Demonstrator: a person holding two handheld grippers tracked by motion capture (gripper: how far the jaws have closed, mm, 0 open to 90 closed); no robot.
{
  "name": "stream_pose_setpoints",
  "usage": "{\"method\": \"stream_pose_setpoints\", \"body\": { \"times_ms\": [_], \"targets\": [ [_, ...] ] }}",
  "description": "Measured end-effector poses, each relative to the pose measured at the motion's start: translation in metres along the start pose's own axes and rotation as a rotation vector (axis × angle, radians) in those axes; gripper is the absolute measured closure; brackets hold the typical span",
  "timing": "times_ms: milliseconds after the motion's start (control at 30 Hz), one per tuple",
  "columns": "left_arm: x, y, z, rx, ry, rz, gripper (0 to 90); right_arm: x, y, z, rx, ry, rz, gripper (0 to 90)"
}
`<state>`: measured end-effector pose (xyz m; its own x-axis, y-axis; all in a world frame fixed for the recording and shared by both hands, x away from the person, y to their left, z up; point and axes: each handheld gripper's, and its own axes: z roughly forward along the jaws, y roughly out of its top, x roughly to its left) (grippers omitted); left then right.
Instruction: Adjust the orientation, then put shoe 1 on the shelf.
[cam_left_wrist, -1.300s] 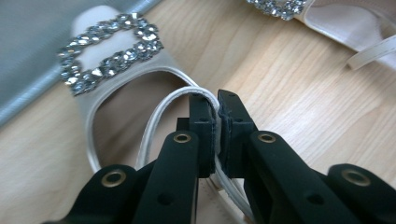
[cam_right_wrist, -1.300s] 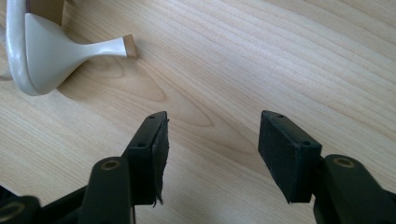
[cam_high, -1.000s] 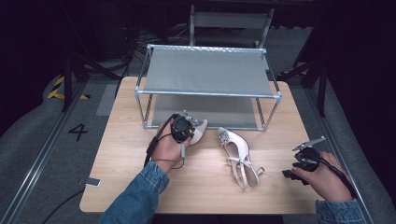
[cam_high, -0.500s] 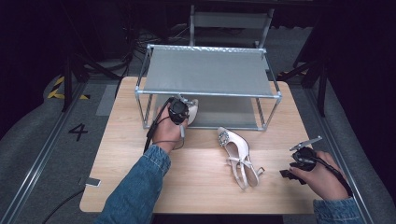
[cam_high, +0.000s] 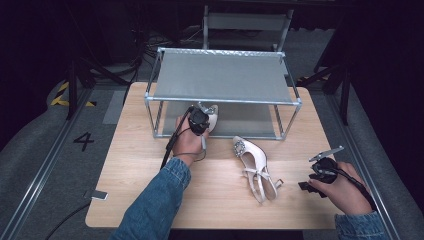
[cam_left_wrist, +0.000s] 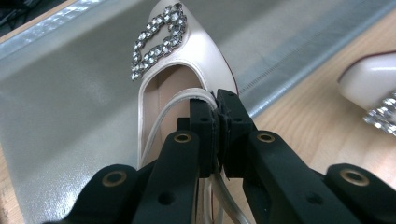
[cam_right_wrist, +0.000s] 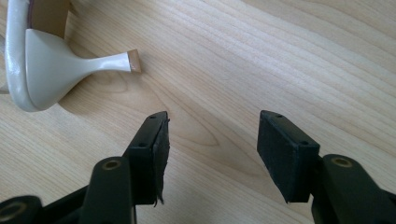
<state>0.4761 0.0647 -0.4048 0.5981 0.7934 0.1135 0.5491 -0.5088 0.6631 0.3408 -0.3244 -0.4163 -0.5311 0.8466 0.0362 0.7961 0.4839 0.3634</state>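
One pale heeled shoe (cam_left_wrist: 187, 79) is held by its thin strap in the left gripper (cam_high: 199, 121), whose jaws are pressed fully together on that strap, as seen in the left gripper view; the strap is probably chosen because it is the one slim part that such narrow jaws can close on. In the high view this shoe is carried at about 11 o'clock from the bench's middle, its jewelled toe pointed toward 12 o'clock and already over the grey lower shelf (cam_high: 250, 120) of the metal rack (cam_high: 222, 75); it is judged that the shoe is being slid toe-first under the upper shelf so that it can be set down there. Whether its sole is already touching that shelf cannot be told. The second shoe (cam_high: 254, 167) is left lying on its side on the bench (cam_high: 130, 165) at about 5 o'clock from the first, well apart from the rack, presumably to be stored next. The right gripper (cam_high: 314, 181) is held near the bench's 4 o'clock corner, its jaws spread wide with nothing between them; in the right gripper view the slim heel of the lying shoe is seen at 11 o'clock ahead of them, near but untouched, which suggests that this gripper is kept ready. Counted: two shoes, two grippers, one rack with two shelves, one bench.
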Motion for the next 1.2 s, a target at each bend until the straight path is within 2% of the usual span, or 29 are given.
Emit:
{"method": "stream_pose_setpoints", "body": {
  "times_ms": [100, 167, 233, 267, 300, 367, 400, 433, 467, 533, 600, 633, 733, 767, 800, 900, 933, 967, 1033, 1067, 1200],
  "targets": [
    [-0.001, 0.000, 0.003, -0.025, 0.021, -0.006, 85.8, 0.001, 0.001, 0.001, 0.003, 0.001, 0.001, 44.4],
    [-0.002, -0.002, 0.007, -0.068, 0.032, -0.014, 85.4, 0.002, 0.001, 0.003, 0.004, -0.001, -0.003, 44.3],
    [-0.003, -0.002, 0.008, -0.078, 0.017, -0.025, 84.9, 0.002, 0.001, 0.003, 0.007, 0.002, -0.002, 44.3],
    [-0.003, -0.002, 0.007, -0.081, 0.004, -0.032, 74.3, 0.003, 0.001, 0.004, 0.006, 0.003, -0.004, 44.0],
    [-0.003, -0.002, 0.006, -0.087, -0.026, -0.059, 67.3, 0.003, 0.001, 0.003, 0.007, 0.005, -0.006, 43.9],
    [-0.004, -0.002, 0.004, -0.094, -0.039, -0.071, 53.9, 0.003, 0.001, 0.003, 0.006, 0.004, -0.006, 43.9],
    [-0.006, -0.001, 0.001, -0.102, -0.037, -0.086, 53.9, 0.003, 0.001, 0.003, 0.008, 0.001, -0.004, 43.7],
    [-0.007, -0.001, -0.003, -0.099, -0.026, -0.087, 47.5, 0.003, 0.001, 0.003, 0.007, 0.000, -0.004, 43.6],
    [-0.006, -0.001, -0.006, -0.115, -0.031, -0.082, 46.5, 0.003, 0.001, 0.003, 0.007, -0.001, -0.004, 43.6],
    [-0.005, 0.000, -0.019, -0.142, -0.054, -0.106, 42.9, 0.003, 0.001, 0.004, 0.009, -0.001, -0.003, 43.4],
    [-0.004, -0.001, -0.024, -0.139, -0.065, -0.103, 42.3, 0.003, 0.001, 0.004, 0.013, 0.001, -0.004, 43.2],
    [-0.004, -0.003, -0.034, -0.135, -0.084, -0.094, 41.5, 0.004, 0.001, 0.005, 0.012, 0.003, -0.002, 43.1],
    [-0.004, -0.007, -0.041, -0.142, -0.095, -0.078, 39.2, 0.004, 0.001, 0.005, 0.010, 0.005, -0.004, 43.0],
    [-0.005, -0.012, -0.054, -0.141, -0.098, -0.066, 38.3, 0.004, 0.002, 0.006, 0.015, 0.002, -0.002, 42.8],
    [-0.005, -0.014, -0.059, -0.141, -0.094, -0.056, 37.7, 0.004, 0.002, 0.006, 0.019, 0.005, 0.001, 42.7],
    [-0.005, -0.023, -0.073, -0.111, -0.112, -0.046, 36.0, 0.004, 0.001, 0.008, 0.024, 0.005, 0.002, 42.6],
    [-0.005, -0.023, -0.073, -0.111, -0.112, -0.046, 35.6, 0.004, 0.001, 0.008, 0.024, 0.005, 0.002, 42.6],
    [-0.005, -0.027, -0.080, -0.078, -0.114, -0.057, 35.4, 0.004, 0.001, 0.008, 0.024, 0.007, -0.001, 42.5],
    [-0.002, -0.031, -0.086, -0.057, -0.119, -0.060, 34.5, 0.005, 0.002, 0.009, 0.025, 0.005, -0.001, 42.4],
    [-0.002, -0.032, -0.088, -0.052, -0.118, -0.062, 33.2, 0.005, 0.002, 0.009, 0.025, 0.005, -0.002, 42.4],
    [0.001, -0.042, -0.091, 0.030, -0.122, -0.056, 28.6, 0.004, 0.004, 0.008, 0.024, 0.004, -0.002, 42.3]
  ]
}}
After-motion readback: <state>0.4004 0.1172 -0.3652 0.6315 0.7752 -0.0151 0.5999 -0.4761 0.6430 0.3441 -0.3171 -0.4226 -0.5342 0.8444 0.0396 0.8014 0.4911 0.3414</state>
